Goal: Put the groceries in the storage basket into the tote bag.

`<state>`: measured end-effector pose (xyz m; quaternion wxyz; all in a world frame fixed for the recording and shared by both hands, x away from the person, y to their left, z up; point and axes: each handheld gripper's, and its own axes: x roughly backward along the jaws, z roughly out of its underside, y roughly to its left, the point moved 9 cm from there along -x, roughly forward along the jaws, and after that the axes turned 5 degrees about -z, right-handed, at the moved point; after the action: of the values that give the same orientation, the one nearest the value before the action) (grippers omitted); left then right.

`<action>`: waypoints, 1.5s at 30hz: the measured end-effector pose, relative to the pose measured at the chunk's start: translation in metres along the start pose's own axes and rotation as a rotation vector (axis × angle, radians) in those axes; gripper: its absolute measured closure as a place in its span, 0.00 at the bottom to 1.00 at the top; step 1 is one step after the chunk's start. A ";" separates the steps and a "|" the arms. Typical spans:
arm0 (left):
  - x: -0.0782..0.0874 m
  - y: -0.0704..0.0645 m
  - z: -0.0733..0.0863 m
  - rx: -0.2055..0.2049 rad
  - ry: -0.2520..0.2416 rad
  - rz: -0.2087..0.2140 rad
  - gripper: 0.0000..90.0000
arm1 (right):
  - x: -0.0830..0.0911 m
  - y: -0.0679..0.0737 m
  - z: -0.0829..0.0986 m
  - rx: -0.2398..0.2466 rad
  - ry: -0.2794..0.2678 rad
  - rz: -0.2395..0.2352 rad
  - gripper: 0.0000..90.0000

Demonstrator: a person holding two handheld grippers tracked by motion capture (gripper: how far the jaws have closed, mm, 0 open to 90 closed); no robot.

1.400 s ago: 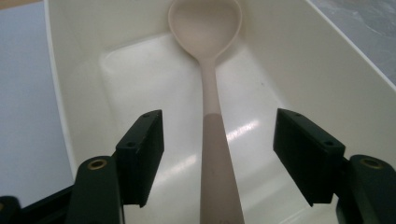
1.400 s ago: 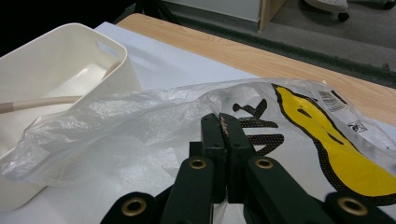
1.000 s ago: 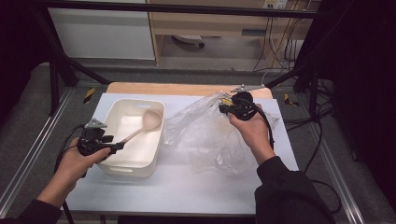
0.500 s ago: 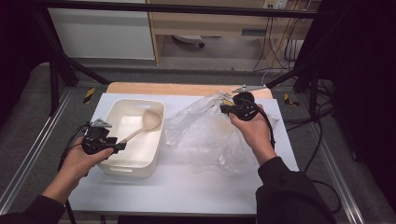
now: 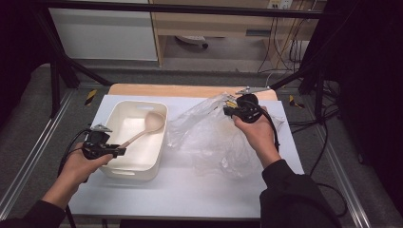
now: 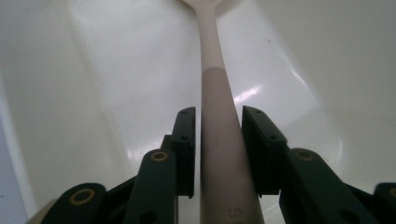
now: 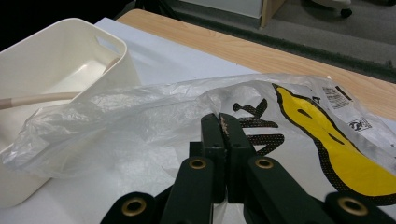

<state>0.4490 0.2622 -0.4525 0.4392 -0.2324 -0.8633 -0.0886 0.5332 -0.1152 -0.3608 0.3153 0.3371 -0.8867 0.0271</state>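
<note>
Barely any shift since earlier: left gripper (image 5: 121, 151) nudged slightly toward the white bin (image 5: 157, 161). Plastic bag (image 5: 214, 142) lies right of the bin, its edge pinched in the fully closed right gripper (image 5: 227, 110). Spoon (image 5: 142, 134) rests in the bin, handle between the left jaws, which bracket it loosely. Judgement: tighten on the handle before lifting.

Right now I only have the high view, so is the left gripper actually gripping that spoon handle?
Observer: The left gripper has its jaws on either side of the spoon handle, with narrow gaps showing.
Operator: And the right gripper?
Observer: The right gripper is shut, jaws pinching a fold of the plastic bag.
Operator: Any print on the bag?
Observer: Yes, a yellow shape with black lettering.
</note>
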 end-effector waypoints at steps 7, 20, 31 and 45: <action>0.001 0.000 -0.001 -0.017 -0.011 -0.019 0.77 | 0.000 0.001 0.000 -0.001 -0.001 -0.002 1.00; 0.043 -0.003 -0.018 -0.059 -0.138 -0.065 0.77 | 0.000 0.002 -0.001 0.006 0.002 -0.007 1.00; 0.084 -0.028 -0.017 -0.102 -0.198 0.012 0.77 | 0.001 0.007 -0.005 0.013 0.005 -0.015 1.00; 0.091 -0.072 -0.022 -0.169 -0.211 0.116 0.77 | -0.003 0.011 -0.005 0.016 0.014 -0.024 1.00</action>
<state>0.3840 0.2208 -0.3629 0.3293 -0.3258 -0.8793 -0.1104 0.5312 -0.1038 -0.3572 0.3190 0.3503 -0.8800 0.0329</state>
